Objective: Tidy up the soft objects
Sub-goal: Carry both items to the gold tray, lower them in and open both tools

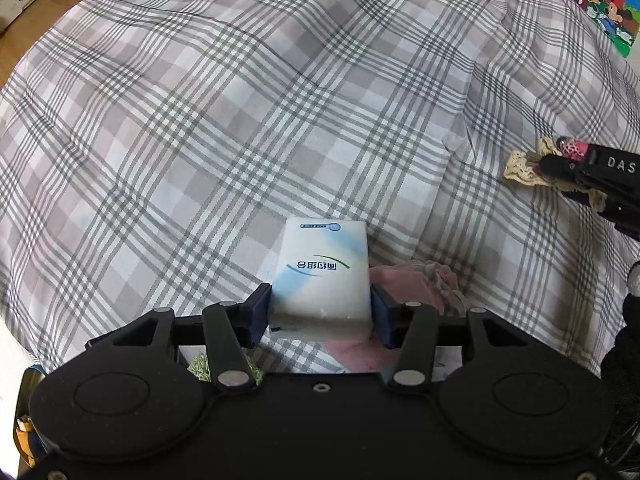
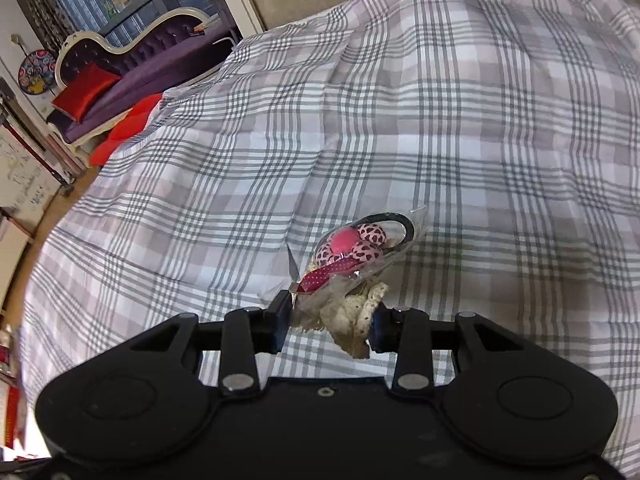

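I am holding the tissue pack clamped in my left gripper above the plaid sheet, while my right gripper is pinching the bagged hair tie by loose lace, which I fear is slipping out.

- One tissue pack, near centre.
- One pink cloth, just right of it.
- One packaged hair accessory with lace.
- One plaid sheet.
- Two grippers: left gripper, right gripper.
- Two red cushions, far left.
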`<state>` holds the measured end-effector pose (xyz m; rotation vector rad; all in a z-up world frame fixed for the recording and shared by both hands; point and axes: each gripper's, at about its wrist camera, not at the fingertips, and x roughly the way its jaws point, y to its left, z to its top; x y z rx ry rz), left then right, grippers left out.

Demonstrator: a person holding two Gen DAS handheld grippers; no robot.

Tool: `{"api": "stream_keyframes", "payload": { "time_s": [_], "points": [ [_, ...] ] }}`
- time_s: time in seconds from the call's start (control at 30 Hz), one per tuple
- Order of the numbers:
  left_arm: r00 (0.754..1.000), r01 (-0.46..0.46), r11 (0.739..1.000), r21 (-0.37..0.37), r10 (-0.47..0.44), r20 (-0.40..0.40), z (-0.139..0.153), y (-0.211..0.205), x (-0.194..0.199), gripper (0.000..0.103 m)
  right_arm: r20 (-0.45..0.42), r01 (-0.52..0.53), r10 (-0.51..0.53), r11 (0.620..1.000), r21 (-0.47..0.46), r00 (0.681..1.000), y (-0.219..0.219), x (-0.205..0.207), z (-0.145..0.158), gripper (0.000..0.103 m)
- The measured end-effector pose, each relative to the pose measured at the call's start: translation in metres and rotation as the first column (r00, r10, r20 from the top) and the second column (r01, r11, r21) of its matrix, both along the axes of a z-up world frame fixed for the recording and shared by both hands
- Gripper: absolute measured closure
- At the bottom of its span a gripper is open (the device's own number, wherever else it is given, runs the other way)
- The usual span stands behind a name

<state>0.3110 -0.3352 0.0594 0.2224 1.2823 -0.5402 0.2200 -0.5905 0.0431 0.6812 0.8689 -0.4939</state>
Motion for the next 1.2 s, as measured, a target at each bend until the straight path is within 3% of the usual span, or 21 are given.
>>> {"api": "stream_keyframes", "payload": {
  "time_s": [0.2, 0.47, 0.9, 1.2],
  "points": [
    [1.0, -0.015, 1.0, 0.014, 0.015, -0.007, -0.009, -0.004, 0.007, 0.053, 0.012, 0.006, -0.006, 0.999, 0.031, 1.0, -0.004, -0.002, -0.003, 0.066],
    [1.0, -0.026, 1.0, -0.01, 0.026, -0.008, -0.002, -0.003, 0.005, 0.053, 0.076, -0.004, -0.009, 0.986, 0.165, 0.997, -0.015, -0.006, -0.009, 0.066],
    [1.0, 0.016, 0.996, -0.085, -0.016, 0.008, 0.037, 0.024, -0.04, 0.053, 0.066, 0.001, -0.009, 0.993, 0.12, 0.998, -0.003, -0.004, 0.002, 0.066],
    [1.0, 0.023, 0.992, -0.125, -0.021, 0.022, 0.058, 0.087, -0.098, 0.053, 0.145, -0.101, 0.09, 0.992, 0.07, 0.985, 0.037, -0.013, 0.044, 0.066]
  ]
}}
